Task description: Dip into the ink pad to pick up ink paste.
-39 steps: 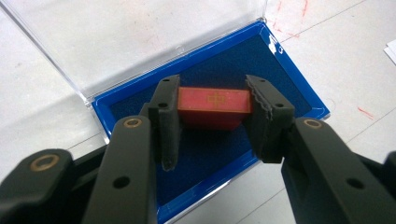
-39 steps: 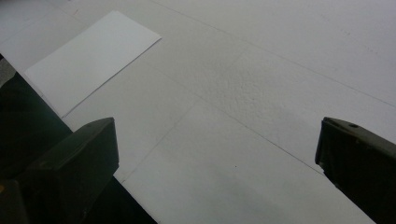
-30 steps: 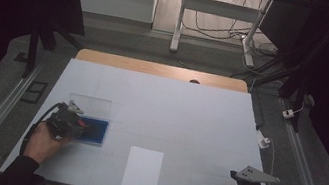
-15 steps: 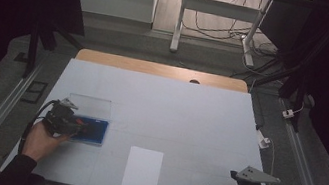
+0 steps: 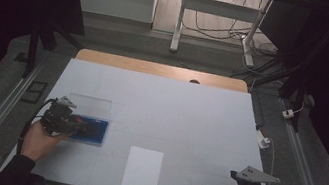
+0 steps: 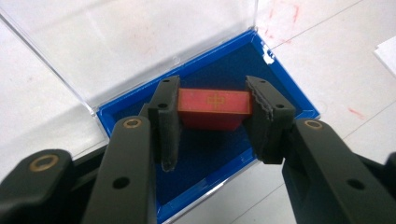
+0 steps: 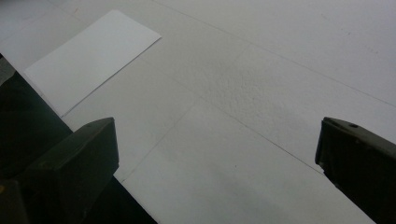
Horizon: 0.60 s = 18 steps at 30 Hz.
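Left claw clamps a red block over the open blue case; right claw, at the table's five o'clock, gapes empty.

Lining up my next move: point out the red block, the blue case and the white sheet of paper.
red block (image 6: 214, 101): left gripper view, its top face between the jaws.
blue case (image 6: 289, 91): left gripper view, right rim.
white sheet of paper (image 5: 141, 171): high view, its middle.

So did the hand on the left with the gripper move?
Yes, slightly: the left gripper has slid along the blue box toward the near table edge.
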Each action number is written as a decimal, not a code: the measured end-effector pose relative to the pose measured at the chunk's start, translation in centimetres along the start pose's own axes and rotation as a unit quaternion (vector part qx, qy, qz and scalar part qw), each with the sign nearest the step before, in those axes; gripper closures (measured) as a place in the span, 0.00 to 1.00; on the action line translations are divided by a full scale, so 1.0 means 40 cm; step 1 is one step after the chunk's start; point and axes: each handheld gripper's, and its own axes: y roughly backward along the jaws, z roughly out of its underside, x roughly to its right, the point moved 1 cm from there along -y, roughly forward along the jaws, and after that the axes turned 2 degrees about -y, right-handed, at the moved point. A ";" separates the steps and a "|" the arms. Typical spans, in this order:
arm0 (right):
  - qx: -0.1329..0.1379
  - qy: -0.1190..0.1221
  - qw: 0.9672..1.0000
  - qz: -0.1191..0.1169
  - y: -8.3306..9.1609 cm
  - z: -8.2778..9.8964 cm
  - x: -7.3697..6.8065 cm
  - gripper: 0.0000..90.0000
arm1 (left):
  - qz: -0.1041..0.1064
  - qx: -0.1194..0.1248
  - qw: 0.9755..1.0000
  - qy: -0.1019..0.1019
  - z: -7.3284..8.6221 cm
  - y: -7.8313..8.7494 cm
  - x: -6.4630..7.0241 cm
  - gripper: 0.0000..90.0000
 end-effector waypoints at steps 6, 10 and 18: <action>0.001 0.000 1.000 0.000 0.000 0.000 0.000 0.00 | -0.003 0.023 1.000 -0.002 -0.002 0.020 0.006 0.65; 0.001 0.001 1.000 0.000 0.001 0.000 0.000 0.00 | 0.004 0.035 0.999 0.001 -0.005 0.030 0.011 0.64; 0.001 0.001 1.000 0.001 0.001 0.000 0.000 0.00 | 0.013 0.055 0.998 -0.026 -0.013 0.056 0.050 0.64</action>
